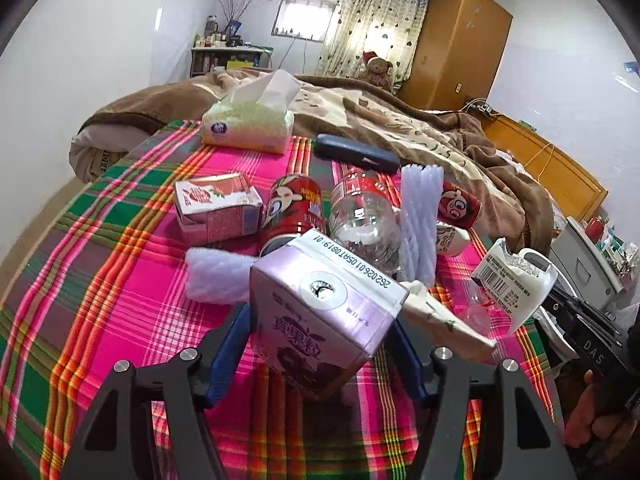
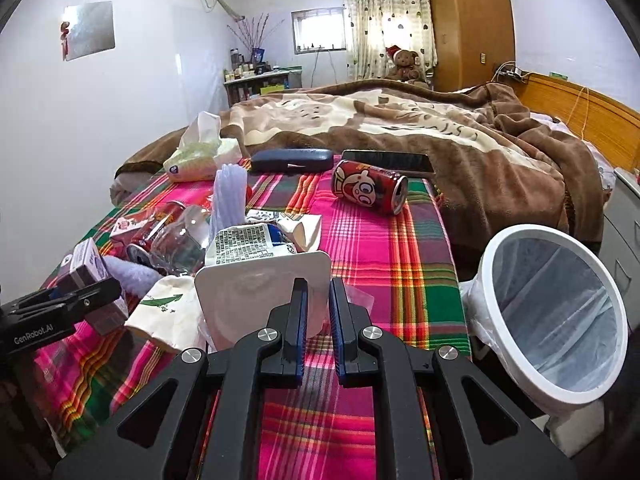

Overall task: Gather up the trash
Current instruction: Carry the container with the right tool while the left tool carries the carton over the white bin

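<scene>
My left gripper [image 1: 320,332] is shut on a purple drink carton [image 1: 324,312], held tilted just above the plaid cloth [image 1: 120,264]. It also shows in the right wrist view [image 2: 90,268]. My right gripper [image 2: 318,300] is shut on the edge of a white plastic container [image 2: 256,292], seen from the left wrist view [image 1: 516,284]. More trash lies around: a red carton [image 1: 218,208], a red can [image 1: 296,208], a clear bottle [image 1: 364,216], white foam pieces [image 1: 420,216], a second red can [image 2: 370,192].
A white bin with a plastic liner [image 2: 552,312] stands right of the table. A tissue pack [image 1: 248,120], a dark glasses case [image 2: 292,160] and a phone [image 2: 388,162] lie at the far edge. A bed with a brown blanket [image 2: 400,128] is behind.
</scene>
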Demonstrator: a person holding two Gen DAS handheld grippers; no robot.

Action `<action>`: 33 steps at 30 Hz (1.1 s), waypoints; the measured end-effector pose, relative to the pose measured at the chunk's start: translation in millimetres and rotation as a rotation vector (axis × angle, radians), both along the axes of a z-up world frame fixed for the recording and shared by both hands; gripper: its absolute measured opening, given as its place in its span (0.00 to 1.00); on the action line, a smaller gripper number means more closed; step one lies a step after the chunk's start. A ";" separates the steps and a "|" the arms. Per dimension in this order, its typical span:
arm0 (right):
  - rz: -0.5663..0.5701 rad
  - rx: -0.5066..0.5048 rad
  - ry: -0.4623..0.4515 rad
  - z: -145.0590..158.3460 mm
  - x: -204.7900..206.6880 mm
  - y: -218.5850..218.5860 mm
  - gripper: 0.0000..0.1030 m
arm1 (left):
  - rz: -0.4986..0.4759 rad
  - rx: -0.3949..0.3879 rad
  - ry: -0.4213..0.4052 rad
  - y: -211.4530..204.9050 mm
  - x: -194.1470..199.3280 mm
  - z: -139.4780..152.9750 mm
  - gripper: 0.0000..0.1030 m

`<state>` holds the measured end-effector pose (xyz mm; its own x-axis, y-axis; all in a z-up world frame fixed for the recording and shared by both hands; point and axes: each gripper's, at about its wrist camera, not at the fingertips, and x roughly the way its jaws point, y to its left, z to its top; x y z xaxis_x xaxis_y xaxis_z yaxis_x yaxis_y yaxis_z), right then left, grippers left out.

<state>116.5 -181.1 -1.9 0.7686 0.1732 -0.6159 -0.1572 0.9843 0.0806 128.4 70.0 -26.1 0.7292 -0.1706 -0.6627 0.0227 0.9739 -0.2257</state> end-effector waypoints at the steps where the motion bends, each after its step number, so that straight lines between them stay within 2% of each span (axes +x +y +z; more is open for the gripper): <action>1: 0.000 0.003 -0.004 1.0 -1.2 -1.9 0.11 | -0.001 0.004 -0.006 -0.7 -1.4 2.5 0.64; 15: -0.052 0.046 -0.074 31.7 -22.9 -34.6 0.11 | -0.065 0.008 -0.111 -35.5 -26.3 57.3 0.65; 23: -0.139 0.049 -0.086 38.3 -27.8 -73.6 0.11 | -0.170 0.020 -0.129 -88.0 -21.5 74.6 0.65; 33: -0.257 0.038 -0.080 37.3 -29.3 -124.7 0.11 | -0.309 0.009 -0.126 -160.6 -5.5 80.1 0.65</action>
<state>87.2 -305.8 35.4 0.8360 -0.0124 -0.5486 0.0903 0.9892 0.1152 122.8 -90.7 54.0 0.7202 -0.3907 -0.5733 0.3442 0.9187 -0.1938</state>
